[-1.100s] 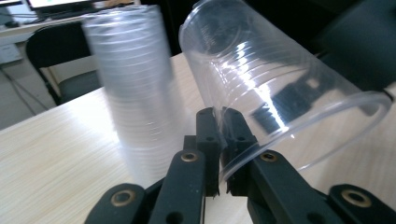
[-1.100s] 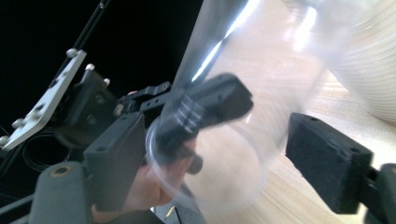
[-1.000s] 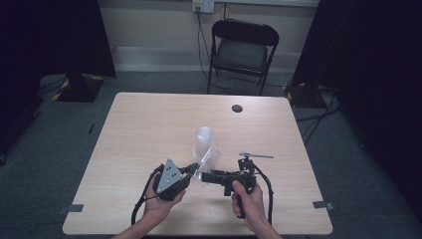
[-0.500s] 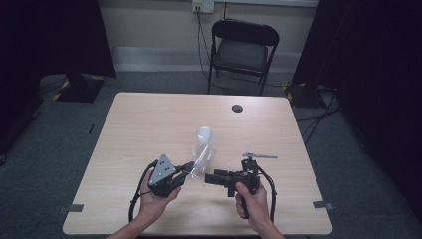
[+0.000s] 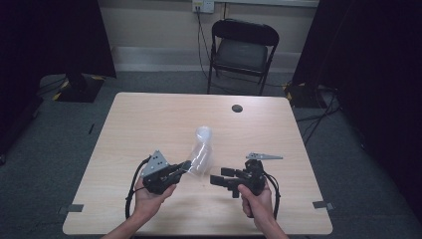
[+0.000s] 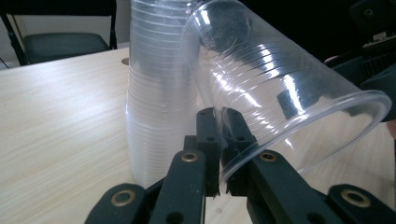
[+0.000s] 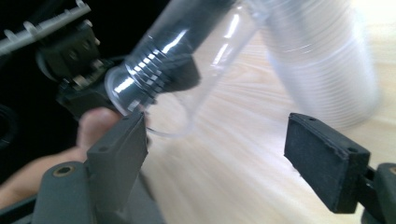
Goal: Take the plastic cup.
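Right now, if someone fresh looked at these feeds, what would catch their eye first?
First, the single clear plastic cup, tipped on its side with its rim pinched in the left hand-held gripper near the table's front middle. Right behind it stands the tall stack of clear cups on the light wooden table. The right hand-held gripper waits open, pointing at the cup from the other side.

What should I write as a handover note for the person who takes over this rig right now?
Left gripper: shut on the rim of one clear cup, held tilted, off the stack.
Right gripper: open, holds nothing, faces the cup.
Stack of clear cups: upright on the table, near its middle, just beyond the held cup.
Done: one cup is separated from the stack.
Left: probably set this cup down or pass it to the right gripper; where it goes is not visible.
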Motion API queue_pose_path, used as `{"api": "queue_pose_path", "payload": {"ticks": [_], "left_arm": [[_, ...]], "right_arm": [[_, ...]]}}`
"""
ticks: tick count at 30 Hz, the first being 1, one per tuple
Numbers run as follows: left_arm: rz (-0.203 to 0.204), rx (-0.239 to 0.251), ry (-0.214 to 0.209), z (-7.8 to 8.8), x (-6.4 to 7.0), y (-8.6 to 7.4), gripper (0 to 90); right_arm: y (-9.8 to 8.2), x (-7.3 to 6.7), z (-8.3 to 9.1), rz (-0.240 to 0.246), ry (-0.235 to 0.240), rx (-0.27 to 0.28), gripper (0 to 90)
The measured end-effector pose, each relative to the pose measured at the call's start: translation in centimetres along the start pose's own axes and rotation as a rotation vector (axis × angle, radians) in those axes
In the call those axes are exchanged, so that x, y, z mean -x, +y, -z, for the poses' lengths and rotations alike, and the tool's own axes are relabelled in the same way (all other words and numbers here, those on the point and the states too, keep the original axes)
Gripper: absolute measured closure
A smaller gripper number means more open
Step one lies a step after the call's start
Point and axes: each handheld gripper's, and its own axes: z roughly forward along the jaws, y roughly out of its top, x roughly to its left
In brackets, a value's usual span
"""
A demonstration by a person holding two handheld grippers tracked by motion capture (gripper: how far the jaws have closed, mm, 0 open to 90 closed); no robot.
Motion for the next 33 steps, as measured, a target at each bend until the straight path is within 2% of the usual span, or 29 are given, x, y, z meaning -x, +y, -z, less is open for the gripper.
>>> {"api": "queue_pose_path", "payload": {"ticks": [2,3,5,6,7,8,11,16,20,22,23,24,25,28,29,31,32,33], "left_arm": [[0.013,-0.014,-0.016,-0.1,0.0,0.0,87.1],[0.006,-0.019,-0.02,-0.1,0.0,0.0,87.1],[0.005,-0.037,-0.042,-0.2,0.1,0.0,87.2],[0.01,-0.041,-0.059,-0.3,0.2,0.1,87.2],[0.018,-0.066,-0.092,-0.5,0.2,0.1,87.1],[0.018,-0.066,-0.092,-0.5,0.2,0.1,87.1],[0.031,-0.102,-0.132,-0.7,0.2,0.1,87.0],[0.021,-0.171,-0.173,-1.0,0.2,0.2,87.0],[0.006,-0.229,-0.203,-1.5,0.3,0.1,87.1],[0.012,-0.269,-0.223,-1.9,0.2,0.0,87.1],[0.009,-0.283,-0.228,-2.0,0.3,-0.1,87.1],[0.008,-0.31,-0.239,-2.2,0.3,-0.1,86.9],[0.012,-0.344,-0.254,-2.5,0.4,-0.2,86.9],[0.006,-0.397,-0.272,-3.0,0.5,-0.5,86.8],[0.009,-0.402,-0.279,-3.1,0.5,-0.7,86.8],[0.005,-0.431,-0.294,-3.3,0.6,-0.8,86.8],[0.007,-0.445,-0.318,-3.5,0.7,-0.9,86.8],[0.007,-0.445,-0.318,-3.5,0.7,-0.9,86.8]], "right_arm": [[0.0,0.0,0.3,0.038,-0.042,0.003,20.7],[0.1,0.0,0.6,0.083,-0.075,0.015,20.6],[0.2,0.1,1.0,0.116,-0.095,0.025,20.5],[0.2,0.1,1.0,0.116,-0.095,0.025,20.5],[0.1,0.2,1.3,0.147,-0.119,0.036,20.5],[0.1,0.2,1.3,0.147,-0.119,0.036,20.5],[0.1,0.3,1.7,0.17,-0.128,0.046,20.1],[0.1,-0.2,2.0,0.236,-0.137,0.053,20.0],[-0.4,-0.7,1.9,0.32,-0.165,0.028,20.8],[-0.6,-0.7,1.9,0.342,-0.175,0.018,20.5],[-0.7,-0.7,1.9,0.349,-0.174,0.016,20.5],[-0.8,-0.8,1.9,0.371,-0.171,0.006,20.6],[-0.8,-0.8,1.9,0.371,-0.171,0.006,20.6],[-0.9,-1.1,1.8,0.412,-0.159,-0.008,21.3],[-1.1,-1.4,1.6,0.44,-0.151,-0.028,21.8],[-1.3,-1.4,1.5,0.45,-0.145,-0.045,21.8],[-1.6,-1.5,1.1,0.481,-0.14,-0.077,21.2],[-1.6,-1.5,1.1,0.481,-0.14,-0.077,21.2]]}}
